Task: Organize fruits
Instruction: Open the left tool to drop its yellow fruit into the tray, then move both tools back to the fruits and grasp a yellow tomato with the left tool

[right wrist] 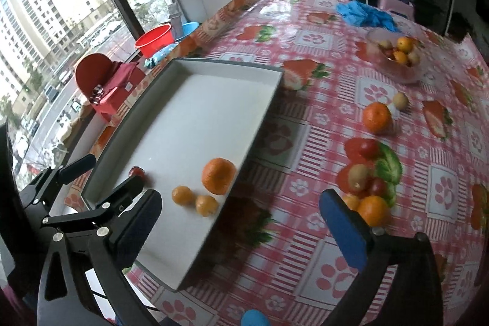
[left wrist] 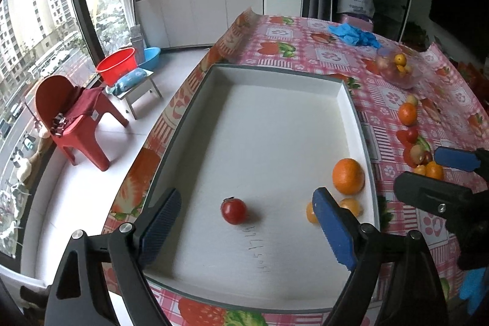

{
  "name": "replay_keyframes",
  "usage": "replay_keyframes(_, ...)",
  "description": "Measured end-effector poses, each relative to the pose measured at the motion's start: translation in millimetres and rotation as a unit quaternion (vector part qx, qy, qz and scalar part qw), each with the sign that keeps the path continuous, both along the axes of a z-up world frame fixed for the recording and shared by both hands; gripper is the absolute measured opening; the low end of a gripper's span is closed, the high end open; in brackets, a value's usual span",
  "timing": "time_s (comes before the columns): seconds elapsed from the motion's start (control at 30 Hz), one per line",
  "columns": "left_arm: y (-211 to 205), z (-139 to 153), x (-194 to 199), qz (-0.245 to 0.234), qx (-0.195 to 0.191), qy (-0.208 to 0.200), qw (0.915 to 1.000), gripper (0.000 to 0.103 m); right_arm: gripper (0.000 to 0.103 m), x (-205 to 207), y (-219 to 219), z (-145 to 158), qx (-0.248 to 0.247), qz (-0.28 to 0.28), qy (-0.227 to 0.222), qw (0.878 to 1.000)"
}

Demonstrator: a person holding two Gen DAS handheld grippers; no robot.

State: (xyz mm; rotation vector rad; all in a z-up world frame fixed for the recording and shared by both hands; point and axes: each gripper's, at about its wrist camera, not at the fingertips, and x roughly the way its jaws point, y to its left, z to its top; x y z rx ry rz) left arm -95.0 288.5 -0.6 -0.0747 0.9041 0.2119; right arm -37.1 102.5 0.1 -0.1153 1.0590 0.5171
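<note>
A white tray (left wrist: 275, 75) lies on the pink patterned table. In it are a red tomato (left wrist: 233, 210), a large orange (left wrist: 348, 175) and two small kumquats (right wrist: 182, 195). My left gripper (left wrist: 244, 222) is open and empty above the tray's near end, with the tomato between its fingers. My right gripper (right wrist: 241, 222) is open and empty over the tray's right wall. Loose fruit lies on the table to the right: an orange (right wrist: 376, 116), a small tomato (right wrist: 368, 148), a kiwi (right wrist: 359, 177) and a small orange (right wrist: 373, 210) by my right finger.
A clear bowl (right wrist: 397, 57) with several small fruits stands at the far right. Blue gloves (right wrist: 365, 12) lie at the table's far edge. The table's left edge drops to the floor, where a red chair (left wrist: 76, 118) and a red basin (left wrist: 117, 64) stand.
</note>
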Motion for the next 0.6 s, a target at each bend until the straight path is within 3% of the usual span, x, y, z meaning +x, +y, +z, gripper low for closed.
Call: replay_keyframes(0.6, -66.3, 18.9, 13.0, -0.045, 0.048, 0.015, 0.9977, 0.089, 0.103, 14.7, -111.6, -16.9, 0.023, -0.116, 0.024, 0.993)
